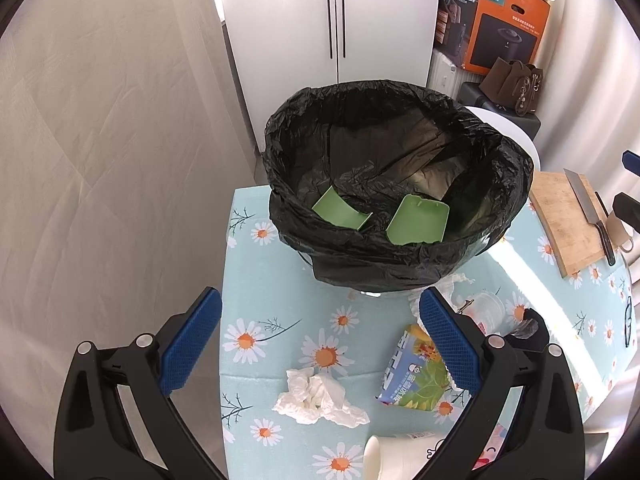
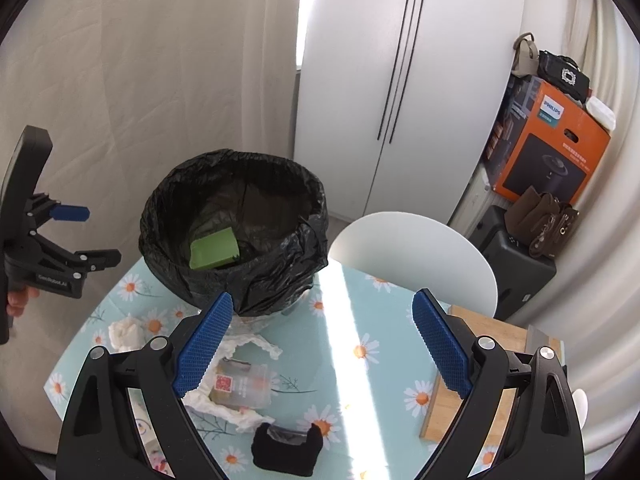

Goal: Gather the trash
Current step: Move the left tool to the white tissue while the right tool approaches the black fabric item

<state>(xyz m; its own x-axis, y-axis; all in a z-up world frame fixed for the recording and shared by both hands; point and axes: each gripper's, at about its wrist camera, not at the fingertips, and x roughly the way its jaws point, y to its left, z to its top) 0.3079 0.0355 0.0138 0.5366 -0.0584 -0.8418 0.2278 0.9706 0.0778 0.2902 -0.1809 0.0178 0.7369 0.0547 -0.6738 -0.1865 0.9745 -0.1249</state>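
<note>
The bench (image 1: pixel 280 340), covered w/ a daisy-print cloth, is seen carrying all the task items. The bin (image 1: pixel 400 256), lined w/ a black bag, is placed at the far end of the bench, and two green pieces (image 1: pixel 418 220) are already seen inside it, so part of the job is judged done.

A cutting board (image 1: pixel 568 220) w/ a knife on it is seen to the right, prob. not trash.

Still left on the bench, approx. largest to smallest: a white paper cup (image 1: pixel 396 456) lying on its side at the near edge; a printed carton (image 1: pixel 416 368) near the bin; a clear plastic cup (image 2: pixel 242 384) resting on crumpled white paper; a crumpled tissue (image 1: pixel 320 398) in the middle; a small black item (image 2: pixel 286 446), not identified. Most of the pickup is judged to remain.

The left gripper (image 1: pixel 320 344) is held above the tissue and carton, jaws spread wide, nothing held. The right gripper (image 2: pixel 320 348) is likewise spread wide and empty, positioned over the clear cup area. No trash is touched by either.
</note>
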